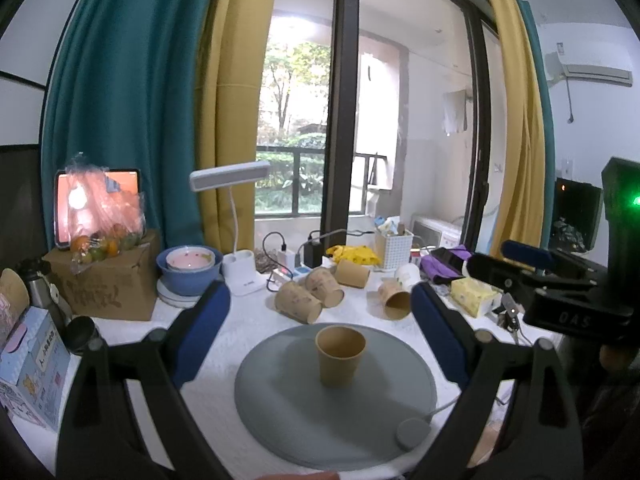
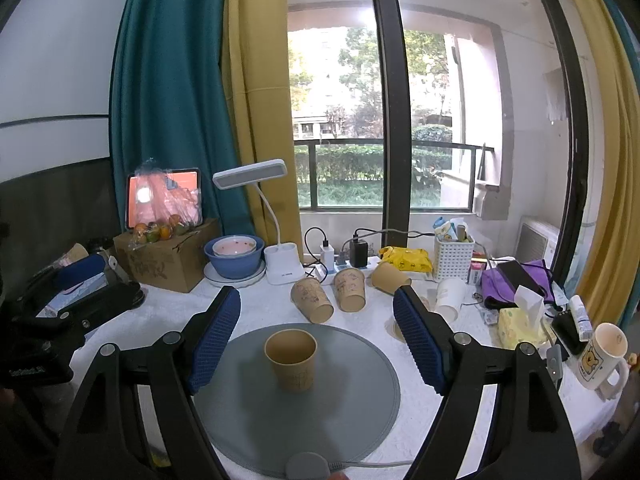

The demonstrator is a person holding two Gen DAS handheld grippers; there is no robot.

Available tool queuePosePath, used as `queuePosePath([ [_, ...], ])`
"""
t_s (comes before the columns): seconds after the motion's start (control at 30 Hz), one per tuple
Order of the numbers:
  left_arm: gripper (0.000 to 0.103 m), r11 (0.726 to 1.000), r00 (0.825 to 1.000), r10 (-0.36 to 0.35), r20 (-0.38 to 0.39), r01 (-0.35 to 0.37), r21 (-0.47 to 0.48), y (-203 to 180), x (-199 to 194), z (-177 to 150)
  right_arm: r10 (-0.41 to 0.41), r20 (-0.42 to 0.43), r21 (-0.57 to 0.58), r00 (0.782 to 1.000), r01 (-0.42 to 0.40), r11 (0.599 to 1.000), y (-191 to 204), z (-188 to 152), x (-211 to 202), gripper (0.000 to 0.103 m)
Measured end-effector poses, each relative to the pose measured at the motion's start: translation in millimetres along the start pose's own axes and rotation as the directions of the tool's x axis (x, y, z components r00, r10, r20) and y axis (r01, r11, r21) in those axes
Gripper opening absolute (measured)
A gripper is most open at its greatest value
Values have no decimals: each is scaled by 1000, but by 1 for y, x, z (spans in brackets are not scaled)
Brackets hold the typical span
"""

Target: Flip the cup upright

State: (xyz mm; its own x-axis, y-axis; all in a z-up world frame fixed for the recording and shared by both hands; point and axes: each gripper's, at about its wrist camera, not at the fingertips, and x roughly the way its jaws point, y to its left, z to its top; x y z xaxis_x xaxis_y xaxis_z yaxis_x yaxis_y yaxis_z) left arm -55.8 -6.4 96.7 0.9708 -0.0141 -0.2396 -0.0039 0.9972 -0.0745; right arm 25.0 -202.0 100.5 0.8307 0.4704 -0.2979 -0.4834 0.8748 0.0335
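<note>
A brown paper cup (image 1: 340,356) stands upright, mouth up, in the middle of a round grey mat (image 1: 280,412). It shows the same way in the right wrist view (image 2: 291,360) on the mat (image 2: 248,420). My left gripper (image 1: 320,312) is open and empty, its blue pads wide apart above and behind the cup. My right gripper (image 2: 318,320) is open and empty too, its jaws spread either side of the cup without touching it. The right gripper's body shows at the right of the left wrist view (image 1: 560,288).
Several brown paper cups lie on their sides behind the mat (image 1: 298,302) (image 2: 312,300). A white cup (image 2: 450,298), tissue pack (image 2: 520,320), bear mug (image 2: 602,356), white basket (image 2: 454,258), desk lamp (image 2: 280,264), blue bowl (image 2: 234,256), power strip and cardboard box (image 2: 168,260) crowd the table.
</note>
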Motion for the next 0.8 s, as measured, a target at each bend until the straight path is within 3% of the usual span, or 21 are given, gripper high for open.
queuePosePath([
  [0.8,93,1000,1000,-2,-1,2,-5,0,-2,-1,2,-3,-4,1000,-2,1000,2,0,1,82],
])
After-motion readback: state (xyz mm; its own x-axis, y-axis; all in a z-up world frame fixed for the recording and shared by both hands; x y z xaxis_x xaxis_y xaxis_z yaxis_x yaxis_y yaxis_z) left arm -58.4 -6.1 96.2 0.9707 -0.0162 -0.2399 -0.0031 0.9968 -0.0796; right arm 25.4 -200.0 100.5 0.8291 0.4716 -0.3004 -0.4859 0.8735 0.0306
